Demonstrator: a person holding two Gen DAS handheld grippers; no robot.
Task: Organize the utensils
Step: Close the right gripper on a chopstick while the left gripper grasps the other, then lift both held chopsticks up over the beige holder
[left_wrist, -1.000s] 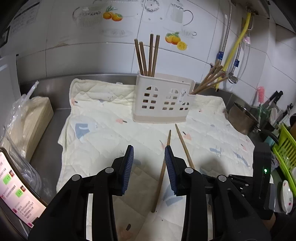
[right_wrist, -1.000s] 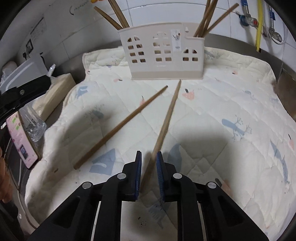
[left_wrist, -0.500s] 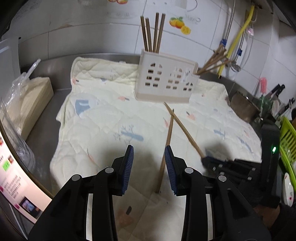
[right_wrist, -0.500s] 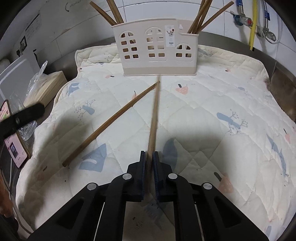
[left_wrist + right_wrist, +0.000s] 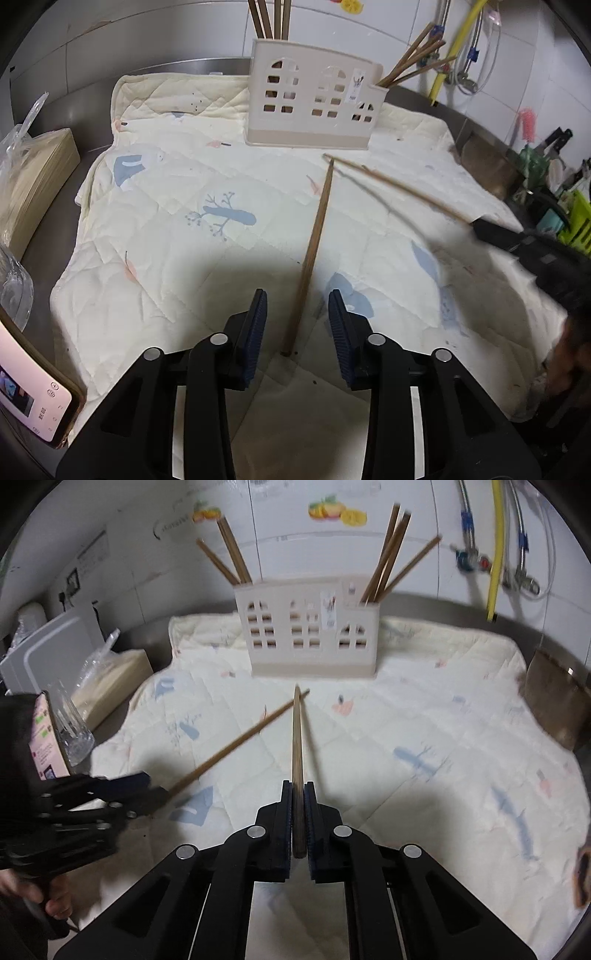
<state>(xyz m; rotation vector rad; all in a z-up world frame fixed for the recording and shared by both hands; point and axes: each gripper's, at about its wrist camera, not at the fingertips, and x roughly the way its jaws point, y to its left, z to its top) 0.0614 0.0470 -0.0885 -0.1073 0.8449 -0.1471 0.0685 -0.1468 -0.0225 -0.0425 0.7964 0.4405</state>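
Observation:
A beige utensil holder [image 5: 314, 107] with window cut-outs stands at the back of a quilted cloth [image 5: 177, 229], chopsticks upright in its left and right compartments. It also shows in the right wrist view [image 5: 310, 635]. One wooden chopstick [image 5: 312, 251] lies on the cloth; its near end sits between the open jaws of my left gripper [image 5: 297, 325]. My right gripper [image 5: 298, 805] is shut on a second chopstick [image 5: 296, 738], lifted off the cloth and pointing at the holder. That chopstick [image 5: 399, 188] and the right gripper [image 5: 517, 240] also show in the left wrist view.
A wrapped stack of paper [image 5: 33, 173] and a phone [image 5: 29, 398] lie left of the cloth on the steel counter. A metal pot [image 5: 487, 162] and green rack [image 5: 580, 225] are at the right. Hoses [image 5: 495, 554] hang on the tiled wall.
My right gripper closed on its chopstick and raised it off the cloth. My left gripper moved forward and right, so the lying chopstick's end now sits between its open jaws.

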